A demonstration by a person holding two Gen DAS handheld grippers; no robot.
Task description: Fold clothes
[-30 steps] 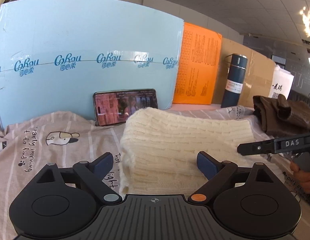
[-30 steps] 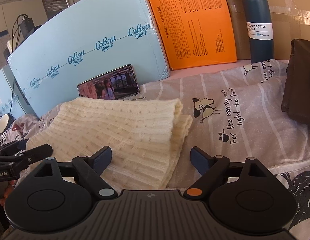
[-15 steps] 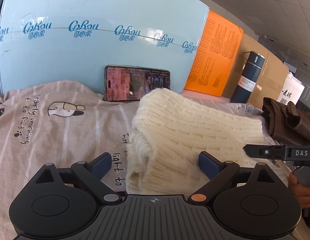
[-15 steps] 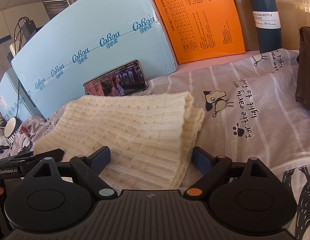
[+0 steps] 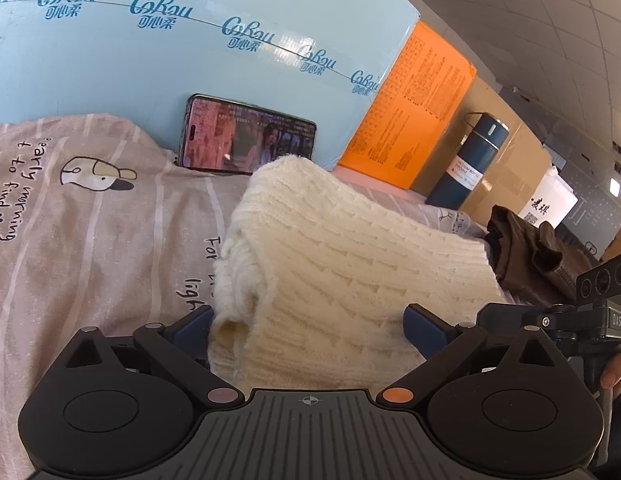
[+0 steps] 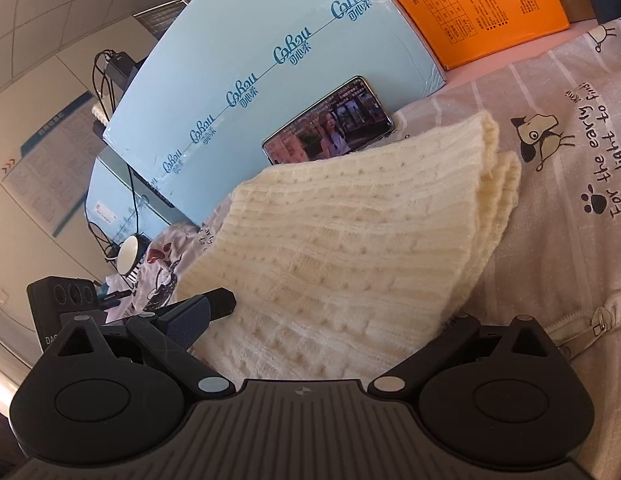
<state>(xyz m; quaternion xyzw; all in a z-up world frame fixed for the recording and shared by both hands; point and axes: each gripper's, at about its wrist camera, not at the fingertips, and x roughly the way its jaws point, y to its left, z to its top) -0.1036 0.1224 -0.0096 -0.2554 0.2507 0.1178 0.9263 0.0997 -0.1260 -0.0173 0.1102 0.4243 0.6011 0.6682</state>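
A folded cream cable-knit sweater lies on a striped bedsheet printed with cartoons. My left gripper is at the sweater's near left corner. Its jaws are opening, the knit edge lies loosely between the blue pads, and nothing is pinched. In the right wrist view the sweater fills the middle. My right gripper straddles its near edge, jaws also opening; the right pad is partly hidden behind the knit. The other tool's housing shows at the left.
A phone playing video leans on a big light-blue box. Behind stand an orange box and a dark blue bottle. A brown garment lies right of the sweater. A hand holds the right tool.
Both grippers have tilted and come closer to the sweater, whose near edge now sits between each pair of fingers. Both sets of jaws have spread a little wider.
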